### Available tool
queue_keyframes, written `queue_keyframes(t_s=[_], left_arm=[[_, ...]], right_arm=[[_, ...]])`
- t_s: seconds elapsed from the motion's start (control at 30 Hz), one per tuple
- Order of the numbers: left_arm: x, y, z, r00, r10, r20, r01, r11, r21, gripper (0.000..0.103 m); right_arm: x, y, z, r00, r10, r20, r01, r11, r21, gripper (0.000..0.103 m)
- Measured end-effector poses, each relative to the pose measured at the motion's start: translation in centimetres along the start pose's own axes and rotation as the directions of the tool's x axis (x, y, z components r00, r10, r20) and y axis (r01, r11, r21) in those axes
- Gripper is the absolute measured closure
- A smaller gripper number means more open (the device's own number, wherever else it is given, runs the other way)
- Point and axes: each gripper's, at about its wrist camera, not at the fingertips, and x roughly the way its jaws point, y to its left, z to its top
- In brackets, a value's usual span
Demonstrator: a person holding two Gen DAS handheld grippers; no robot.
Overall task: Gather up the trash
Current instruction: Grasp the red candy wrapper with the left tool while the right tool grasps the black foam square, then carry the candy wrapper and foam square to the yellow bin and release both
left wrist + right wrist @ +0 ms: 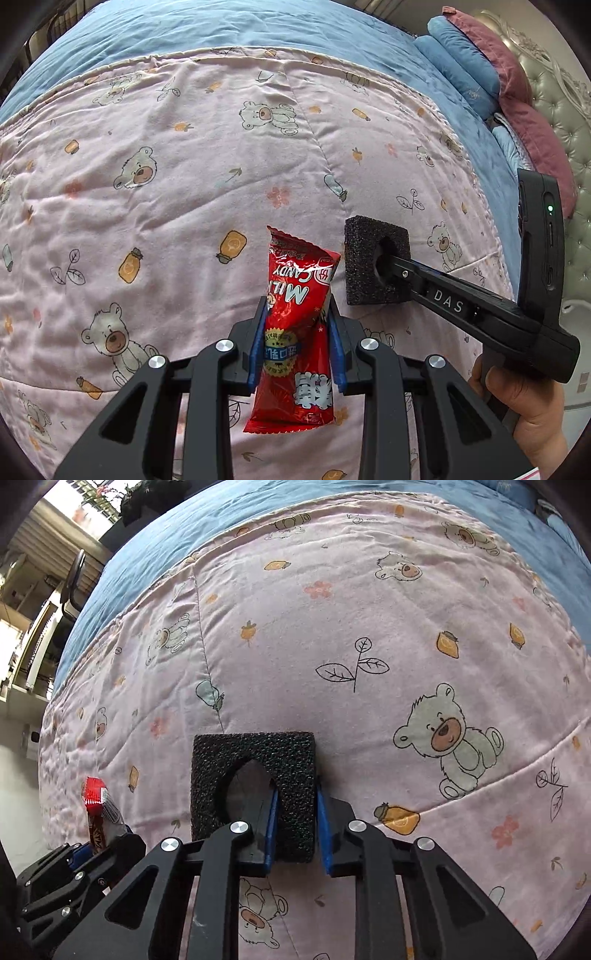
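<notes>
My left gripper has its fingers clamped on a red foil milk-candy wrapper, lifted over the pink bear-print quilt. My right gripper is clamped on a black foam block with a hole. Both pieces are picked up; next, I judge, comes carrying them to a bin, which neither view shows. Only the left view shows the pillows.

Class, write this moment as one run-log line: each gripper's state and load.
left gripper: shut on red candy wrapper | right gripper: shut on black foam block | both over pink quilt
</notes>
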Motion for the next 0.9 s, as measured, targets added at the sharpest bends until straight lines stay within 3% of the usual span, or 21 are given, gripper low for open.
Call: queue_keyframes(t_s=[0.17,0.43,0.67,0.9], left_arm=[[-1.2,0.2,-1.3,1.0,-0.014,-0.001,0.014,1.0,-0.028,0.074],[-4.4,-0.4,-6.9,0.999,-0.035,-0.035,0.035,0.999,-0.022,0.074],[-10.0,-1.4,-14.2,0.997,-0.053,-0.06,0.053,0.999,-0.008,0.074],[-15.3,-3.4,-24.6,0.989,-0.096,-0.114,0.095,0.995,-0.021,0.074]], right_arm=[[-1.7,-1.1,-2.1,0.996,0.093,-0.001,-0.093,0.993,0.07,0.086],[-6.2,-1.0,-10.1,0.967,0.253,-0.036,-0.247,0.962,0.113,0.086],[-12.1,-1.3,-18.0,0.95,0.308,-0.059,-0.297,0.943,0.152,0.086],[-19.5,-2.3,-27.2,0.936,0.346,-0.061,-0.328,0.923,0.199,0.086]])
